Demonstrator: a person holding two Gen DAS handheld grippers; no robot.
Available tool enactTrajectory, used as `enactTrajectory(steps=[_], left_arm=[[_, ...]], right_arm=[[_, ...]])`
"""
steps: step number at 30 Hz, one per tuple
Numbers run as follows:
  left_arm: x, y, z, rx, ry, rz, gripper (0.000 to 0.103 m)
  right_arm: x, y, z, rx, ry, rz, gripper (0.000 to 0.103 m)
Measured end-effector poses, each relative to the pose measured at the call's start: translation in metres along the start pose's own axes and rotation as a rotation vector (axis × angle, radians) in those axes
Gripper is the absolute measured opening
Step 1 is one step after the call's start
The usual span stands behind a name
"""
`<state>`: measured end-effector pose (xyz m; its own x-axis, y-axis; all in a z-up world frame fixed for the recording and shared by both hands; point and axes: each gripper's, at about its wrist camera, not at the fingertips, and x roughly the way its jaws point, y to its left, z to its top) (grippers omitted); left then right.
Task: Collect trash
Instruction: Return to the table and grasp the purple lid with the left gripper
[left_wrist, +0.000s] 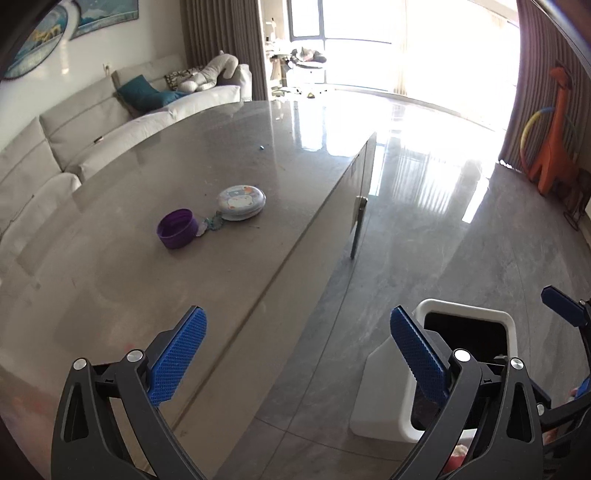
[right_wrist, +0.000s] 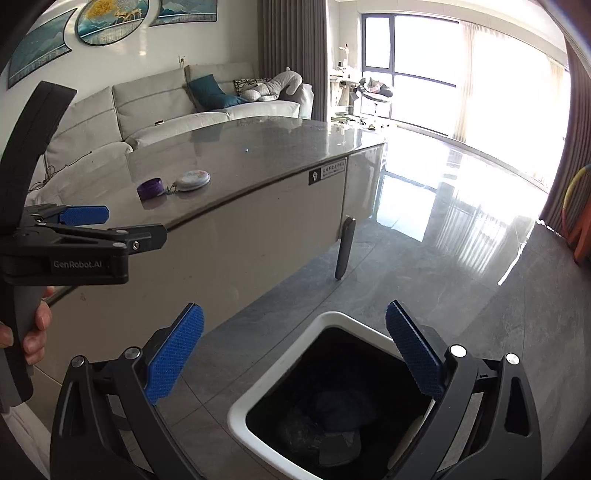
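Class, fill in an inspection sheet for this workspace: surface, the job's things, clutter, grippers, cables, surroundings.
Surface: grey glossy table, small specks on it.
Job's things: white bin on the floor beside the table, dark contents inside.
Clutter: purple cup, round tin, small trinket between them.
Grippers: left gripper open, empty; right gripper open, empty, above the bin.
Cables: thin cord on the sofa.
Surroundings: sofa, orange giraffe toy, bright windows.

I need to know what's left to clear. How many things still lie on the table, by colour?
Purple: 1, the purple cup
White with print: 1, the round tin
Teal and pale: 1, the small trinket between them
Blue: 1, the tiny speck
Total: 4
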<state>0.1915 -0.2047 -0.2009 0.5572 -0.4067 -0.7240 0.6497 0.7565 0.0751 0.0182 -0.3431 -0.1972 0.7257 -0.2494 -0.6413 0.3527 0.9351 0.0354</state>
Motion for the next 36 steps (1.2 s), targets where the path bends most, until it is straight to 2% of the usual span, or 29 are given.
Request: enactTrajectory(steps=[5, 10, 14, 16, 23, 26, 36], left_arm=[[-0.011, 0.036, 0.011, -0.059, -0.034, 0.062, 0.098], [-0.017, 0.071, 0.023, -0.092, -0.06, 0.106, 0.098], [-0.005, 0.09, 0.032, -0.11, -0.067, 0.147, 0.098], [0.007, 0.102, 0.039, -0.129, -0.065, 0.14, 0.098], [0.058, 0.121, 0.061, -0.097, -0.046, 0.167, 0.098], [0.075, 0.129, 0.061, -0.15, -0.021, 0.136, 0.098], [0.124, 0.137, 0.061, -0.222, 0.134, 0.071, 0.098]], right_arm=[[0.008, 0.02, 0.05, -0.031, -0.077, 0.099, 0.098], [0.026, 0.053, 0.093, -0.12, -0.141, 0.137, 0.098], [0.048, 0.072, 0.117, -0.161, -0.163, 0.18, 0.098], [0.06, 0.077, 0.123, -0.16, -0.171, 0.189, 0.098], [0.098, 0.087, 0.131, -0.183, -0.149, 0.178, 0.098], [0.113, 0.088, 0.128, -0.189, -0.131, 0.164, 0.098], [0.144, 0.083, 0.117, -0.161, -0.078, 0.164, 0.098]])
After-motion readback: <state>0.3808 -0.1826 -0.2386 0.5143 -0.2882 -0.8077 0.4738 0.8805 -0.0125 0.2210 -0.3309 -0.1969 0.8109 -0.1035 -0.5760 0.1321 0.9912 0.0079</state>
